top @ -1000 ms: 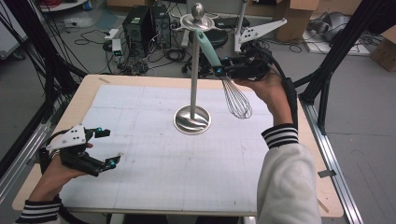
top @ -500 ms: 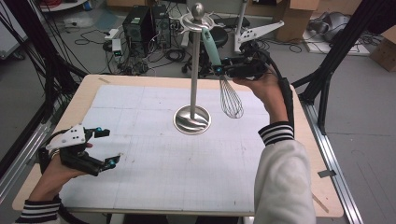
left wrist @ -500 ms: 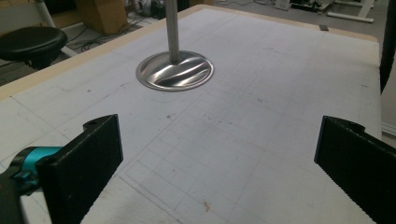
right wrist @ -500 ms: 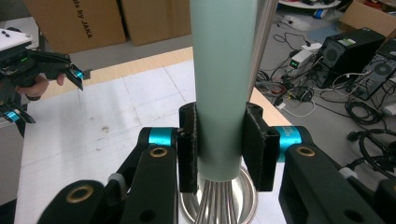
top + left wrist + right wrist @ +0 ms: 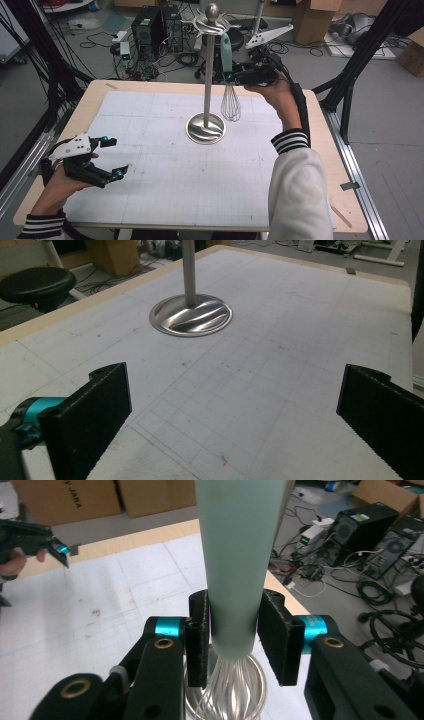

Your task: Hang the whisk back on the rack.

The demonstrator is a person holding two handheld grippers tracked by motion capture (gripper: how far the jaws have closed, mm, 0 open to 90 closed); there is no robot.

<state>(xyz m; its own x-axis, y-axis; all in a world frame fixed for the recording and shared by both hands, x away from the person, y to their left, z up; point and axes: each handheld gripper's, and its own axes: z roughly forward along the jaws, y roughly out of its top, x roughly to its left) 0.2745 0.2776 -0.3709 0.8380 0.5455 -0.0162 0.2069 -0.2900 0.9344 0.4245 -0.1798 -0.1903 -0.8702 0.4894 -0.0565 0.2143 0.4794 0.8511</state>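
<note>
Cables, computer cases and cardboard boxes are crowding the floor beyond a wooden table (image 5: 330, 150) that is carrying a white gridded mat (image 5: 165, 165). Near the mat's far middle, a steel stand (image 5: 206, 127) is rising on a round base, with hook arms fanning out under the ball at its top; nothing is hanging clear on those arms.

Just right of the pole, the right gripper (image 5: 231, 76) is holding a whisk (image 5: 230, 97) upright, its pale green handle reaching up toward the hooks and its wire loops dangling above the mat beside the base. In the right gripper view the jaws are sitting on both sides of the handle (image 5: 235, 570), and they have just been easing apart slightly.

At the near left edge, the left gripper (image 5: 114, 157) is resting low over the mat, its 2 jaws spread wide with nothing between them.
</note>
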